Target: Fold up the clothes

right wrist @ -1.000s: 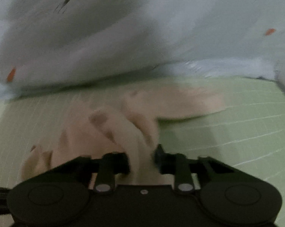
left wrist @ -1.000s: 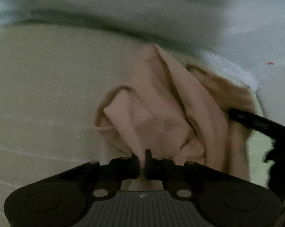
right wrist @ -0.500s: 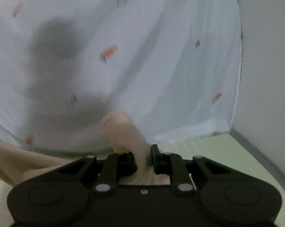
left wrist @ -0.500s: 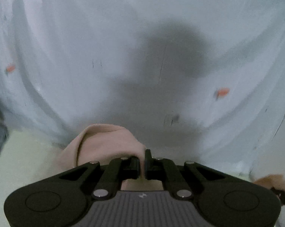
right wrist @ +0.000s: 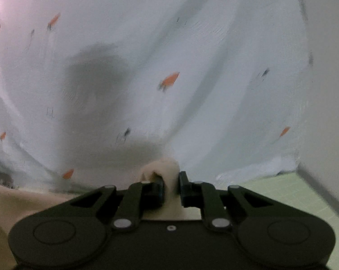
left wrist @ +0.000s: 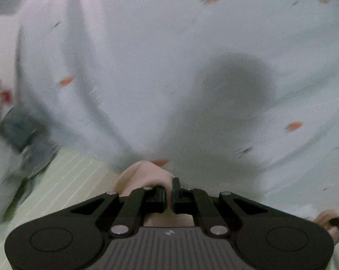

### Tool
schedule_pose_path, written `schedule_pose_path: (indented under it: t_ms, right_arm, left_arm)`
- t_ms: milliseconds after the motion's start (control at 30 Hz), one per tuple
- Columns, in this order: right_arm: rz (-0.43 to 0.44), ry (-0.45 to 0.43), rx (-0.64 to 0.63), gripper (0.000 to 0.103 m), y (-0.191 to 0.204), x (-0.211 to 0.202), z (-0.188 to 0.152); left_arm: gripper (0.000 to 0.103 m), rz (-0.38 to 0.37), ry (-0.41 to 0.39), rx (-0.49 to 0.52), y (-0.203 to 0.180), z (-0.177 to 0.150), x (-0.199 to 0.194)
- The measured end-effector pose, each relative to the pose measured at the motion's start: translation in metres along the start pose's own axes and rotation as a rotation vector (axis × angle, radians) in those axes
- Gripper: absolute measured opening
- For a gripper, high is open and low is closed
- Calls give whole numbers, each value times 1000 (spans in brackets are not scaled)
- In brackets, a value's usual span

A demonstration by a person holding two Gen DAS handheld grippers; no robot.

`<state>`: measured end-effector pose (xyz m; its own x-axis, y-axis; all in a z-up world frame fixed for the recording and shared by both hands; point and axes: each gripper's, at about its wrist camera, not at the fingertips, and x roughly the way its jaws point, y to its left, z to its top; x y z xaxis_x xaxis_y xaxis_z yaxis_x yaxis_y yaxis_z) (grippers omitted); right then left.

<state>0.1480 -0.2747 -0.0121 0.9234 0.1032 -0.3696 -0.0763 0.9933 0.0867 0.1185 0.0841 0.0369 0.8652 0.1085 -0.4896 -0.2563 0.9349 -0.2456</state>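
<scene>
The left gripper [left wrist: 168, 191] has its jaws pressed nearly together, pinching a fold of the peach garment [left wrist: 144, 175] that bulges up just ahead of the tips. The right gripper [right wrist: 170, 189] pinches another bunched fold of the same garment [right wrist: 162, 171] between its jaws, the cloth trailing off to the lower left, above the green mat [right wrist: 293, 193] before a white curtain [right wrist: 192, 45]

A pale green mat [left wrist: 63, 180] with thin white grid lines is the only support in view, showing low to the left of the left tool and low to the right [right wrist: 288, 193] of the right one. A white cloth [right wrist: 259, 171] with orange flecks bunches along its far edge, and a blurred dark heap [left wrist: 27, 139] sits at its far left.
</scene>
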Motion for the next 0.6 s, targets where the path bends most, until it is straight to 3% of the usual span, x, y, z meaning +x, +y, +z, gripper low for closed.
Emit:
schedule_pose_path:
  t_ms: [33, 100, 200, 300, 367, 500, 600]
  right_arm:
    - [6, 29, -2, 23, 3, 14, -6]
    - [-22, 99, -17, 51, 12, 43, -22]
    - [-60, 191, -30, 59, 24, 64, -44]
    - [-88, 258, 4, 75, 29, 62, -74]
    - [-97, 292, 24, 76, 29, 59, -88]
    - [-146, 332, 124, 77, 22, 55, -104]
    - [-136, 296, 212, 80, 14, 39, -103]
  left_arm:
    - [7, 37, 47, -24, 12, -6, 12]
    - [13, 102, 170, -54, 31, -23, 38]
    - [16, 127, 299, -92, 55, -54, 55]
    - [32, 134, 343, -97, 66, -76, 58]
    - [42, 133, 354, -100, 70, -81, 62]
    - [42, 142, 376, -91, 79, -86, 78]
    - [42, 151, 377, -44, 81, -83, 95]
